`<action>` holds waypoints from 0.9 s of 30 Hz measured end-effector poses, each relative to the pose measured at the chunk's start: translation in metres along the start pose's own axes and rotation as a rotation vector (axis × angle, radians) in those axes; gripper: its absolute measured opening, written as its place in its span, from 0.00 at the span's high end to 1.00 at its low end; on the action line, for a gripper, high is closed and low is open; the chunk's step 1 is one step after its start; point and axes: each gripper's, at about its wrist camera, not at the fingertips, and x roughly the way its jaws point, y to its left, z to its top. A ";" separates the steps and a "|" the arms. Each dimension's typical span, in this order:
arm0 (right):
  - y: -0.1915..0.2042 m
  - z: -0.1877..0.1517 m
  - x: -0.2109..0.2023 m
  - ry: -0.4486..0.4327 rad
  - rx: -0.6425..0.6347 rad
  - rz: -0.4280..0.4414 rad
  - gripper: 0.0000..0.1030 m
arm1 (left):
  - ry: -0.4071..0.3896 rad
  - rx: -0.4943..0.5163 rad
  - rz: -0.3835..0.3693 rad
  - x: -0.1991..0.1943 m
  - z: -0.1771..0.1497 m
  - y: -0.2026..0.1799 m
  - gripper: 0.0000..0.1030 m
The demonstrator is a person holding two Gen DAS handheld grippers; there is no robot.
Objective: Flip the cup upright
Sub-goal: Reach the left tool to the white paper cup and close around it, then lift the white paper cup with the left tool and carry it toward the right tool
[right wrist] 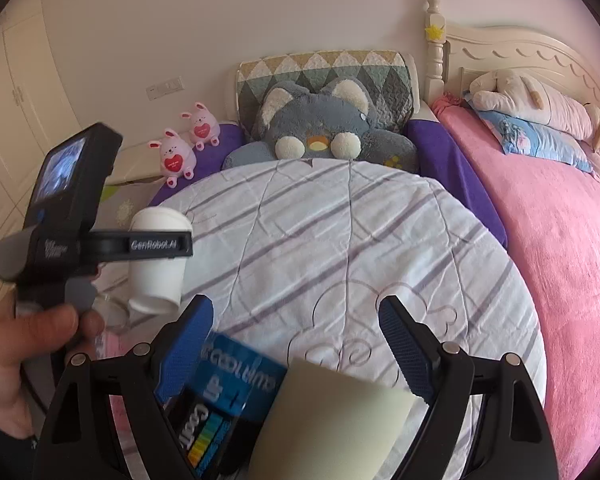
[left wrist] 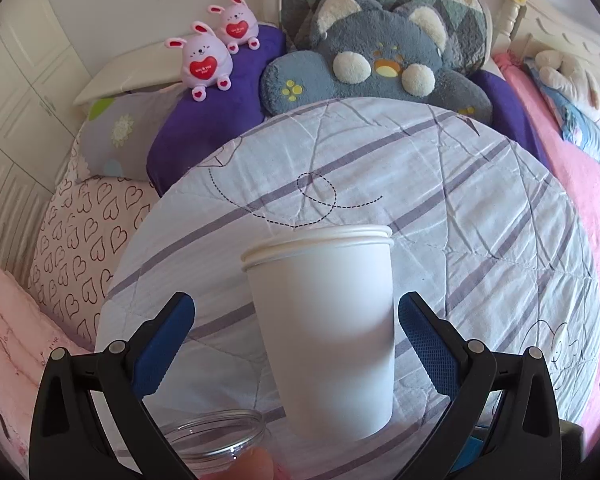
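Observation:
A white paper cup point(left wrist: 324, 328) stands upright, rim up, on the round table with the striped white cloth point(left wrist: 460, 208). My left gripper point(left wrist: 296, 332) is open, its blue pads on either side of the cup without touching it. In the right wrist view the same cup point(right wrist: 158, 260) shows at the left, behind the left gripper's arm point(right wrist: 140, 245). My right gripper point(right wrist: 296, 344) is open and empty over the table's near edge, well to the right of the cup.
A clear glass jar point(left wrist: 216, 436) lies at the near table edge. A blue box point(right wrist: 236, 384) and a pale beige object point(right wrist: 332, 424) sit under my right gripper. Plush toys point(left wrist: 380, 56), pillows and a pink bed point(right wrist: 560, 240) surround the table.

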 end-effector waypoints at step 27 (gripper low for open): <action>-0.032 0.041 0.044 0.090 0.040 0.011 0.17 | 0.089 -0.047 -0.092 0.019 -0.001 -0.016 0.38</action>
